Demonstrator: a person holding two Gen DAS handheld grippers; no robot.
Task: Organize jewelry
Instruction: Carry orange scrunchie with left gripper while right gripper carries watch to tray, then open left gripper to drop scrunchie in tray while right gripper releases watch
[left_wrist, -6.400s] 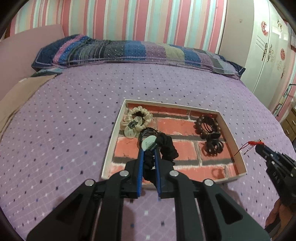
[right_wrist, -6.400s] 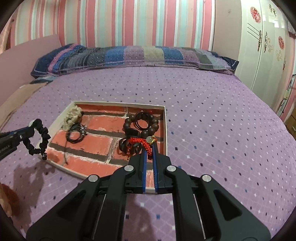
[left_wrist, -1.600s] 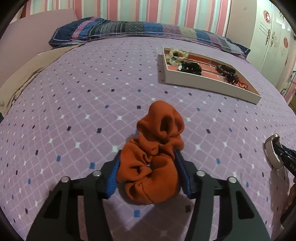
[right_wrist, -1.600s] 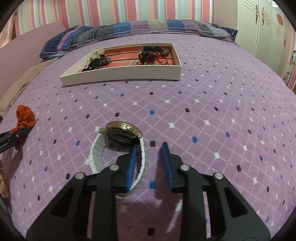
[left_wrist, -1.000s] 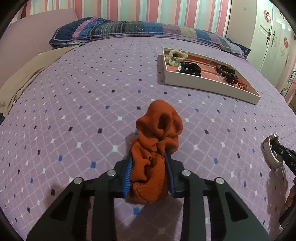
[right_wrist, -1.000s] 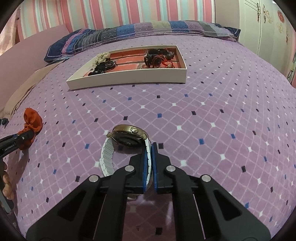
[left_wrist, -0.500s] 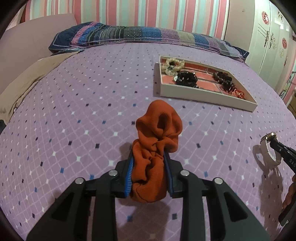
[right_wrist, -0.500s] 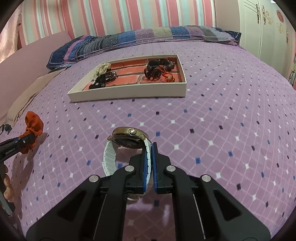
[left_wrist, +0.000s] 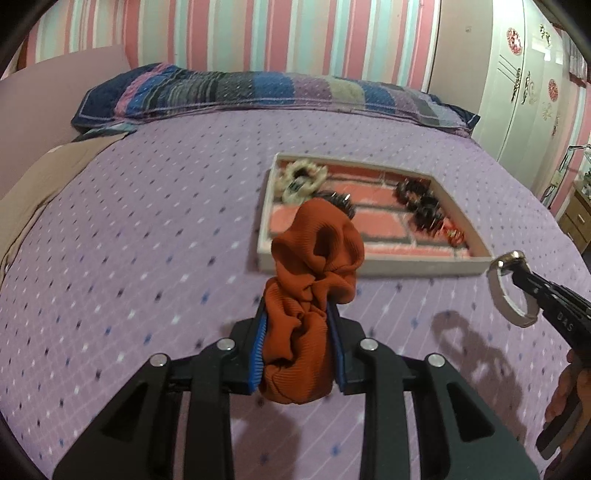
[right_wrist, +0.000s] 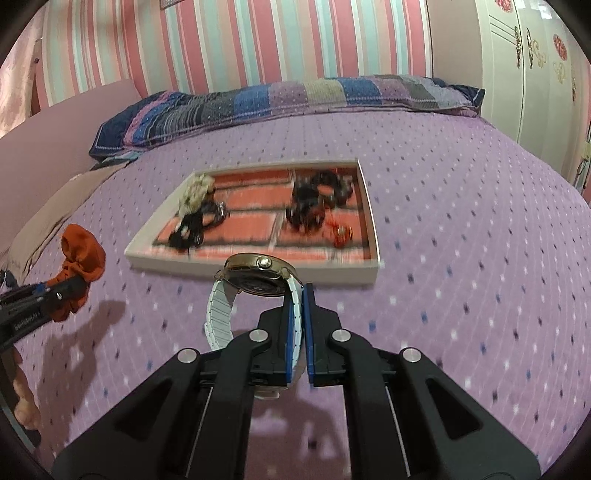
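Two handheld grippers hover above a purple dotted bed, each carrying one item toward a shallow white tray (left_wrist: 373, 266) with a brick-pattern floor.

The left gripper (left_wrist: 298, 347) has its fingers pressed narrow around an orange fabric scrunchie (left_wrist: 314, 280), which bulges up and forward past the fingertips. The right gripper (right_wrist: 297, 332) has its fingers closed almost flat on the white strap of a gold-cased wristwatch (right_wrist: 258, 275); the watch face sits just ahead of the fingertips, and the strap loops down to their left.

The tray lies ahead of both pairs of fingers, near but not yet under them. It already holds a cream scrunchie (left_wrist: 303, 179) in its far left corner, a dark hair tie (right_wrist: 195, 225) nearer, dark beaded bracelets (right_wrist: 317, 201) on the right side, and a small red piece (right_wrist: 341, 232) beside them. Judging from this, the sorting is partly done, with the scrunchie and the watch left to set down.

Motion blur smears the tray contents, so single beads cannot be counted. The orange scrunchie hides part of the tray's near left area in the left view. The watch dial is edge-on and unreadable.
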